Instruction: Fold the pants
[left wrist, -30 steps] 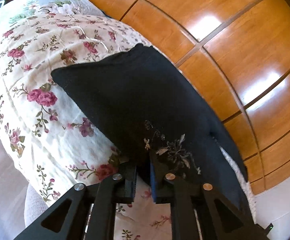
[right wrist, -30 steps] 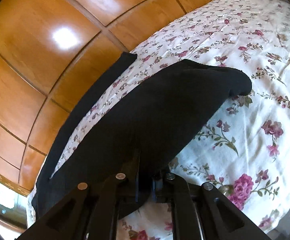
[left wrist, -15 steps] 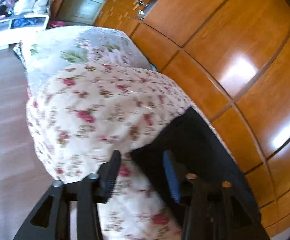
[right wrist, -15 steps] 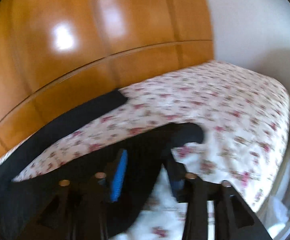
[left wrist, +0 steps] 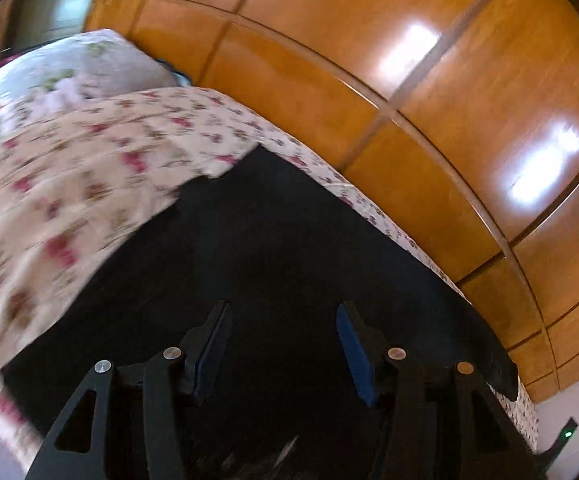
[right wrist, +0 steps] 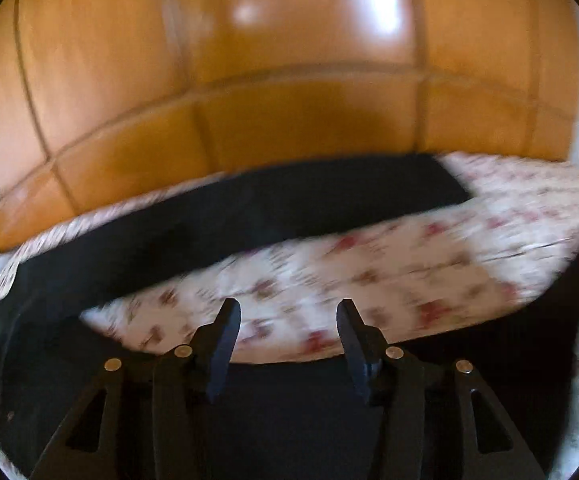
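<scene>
Both grippers spread, holding nothing: left gripper (left wrist: 283, 316) over the pants (left wrist: 273, 248); right gripper (right wrist: 287, 314) above the bedspread (right wrist: 369, 280). Risk: legs lie splayed, so regrabbing one layer skews the fold; motion blur makes edges uncertain.

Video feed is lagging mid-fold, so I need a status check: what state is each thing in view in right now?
Black fabric pants: lying on the bed, released, legs spread apart.
Left gripper: open, fingers empty, over the pants.
Right gripper: open, fingers empty.
Floral rose-print bedspread: spread under the pants.
Glossy wooden panelled headboard: behind the bed.
</scene>
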`<control>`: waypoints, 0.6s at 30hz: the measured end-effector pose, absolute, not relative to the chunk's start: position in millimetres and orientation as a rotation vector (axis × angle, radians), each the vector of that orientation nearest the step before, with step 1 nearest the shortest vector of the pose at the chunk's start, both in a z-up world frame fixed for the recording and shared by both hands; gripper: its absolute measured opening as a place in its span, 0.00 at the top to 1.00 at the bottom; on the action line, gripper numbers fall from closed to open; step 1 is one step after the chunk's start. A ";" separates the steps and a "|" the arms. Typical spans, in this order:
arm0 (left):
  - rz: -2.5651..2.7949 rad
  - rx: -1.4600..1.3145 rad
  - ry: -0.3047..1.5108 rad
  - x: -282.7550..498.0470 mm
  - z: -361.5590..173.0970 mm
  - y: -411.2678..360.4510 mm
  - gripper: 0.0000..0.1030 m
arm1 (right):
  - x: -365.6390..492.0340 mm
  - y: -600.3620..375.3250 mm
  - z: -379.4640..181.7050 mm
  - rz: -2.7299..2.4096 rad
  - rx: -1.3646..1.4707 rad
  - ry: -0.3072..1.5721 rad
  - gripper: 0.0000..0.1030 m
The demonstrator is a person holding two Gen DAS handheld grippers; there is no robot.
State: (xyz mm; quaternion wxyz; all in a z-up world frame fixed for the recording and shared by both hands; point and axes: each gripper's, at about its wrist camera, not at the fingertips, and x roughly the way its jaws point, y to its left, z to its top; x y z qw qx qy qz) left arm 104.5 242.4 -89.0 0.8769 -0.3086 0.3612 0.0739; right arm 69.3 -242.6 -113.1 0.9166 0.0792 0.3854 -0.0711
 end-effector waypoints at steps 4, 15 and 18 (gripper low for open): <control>0.161 -0.608 0.785 156.1 -85.1 242.8 0.46 | 94.5 -225.4 -142.9 -0.125 0.112 0.867 0.51; 0.299 -0.656 0.858 277.4 -106.7 300.2 0.46 | 101.9 -212.9 -163.0 -0.144 0.019 0.916 0.41; 0.349 -0.705 0.876 300.2 -115.8 315.4 0.46 | 102.1 -205.1 -165.1 -0.147 0.012 0.908 0.41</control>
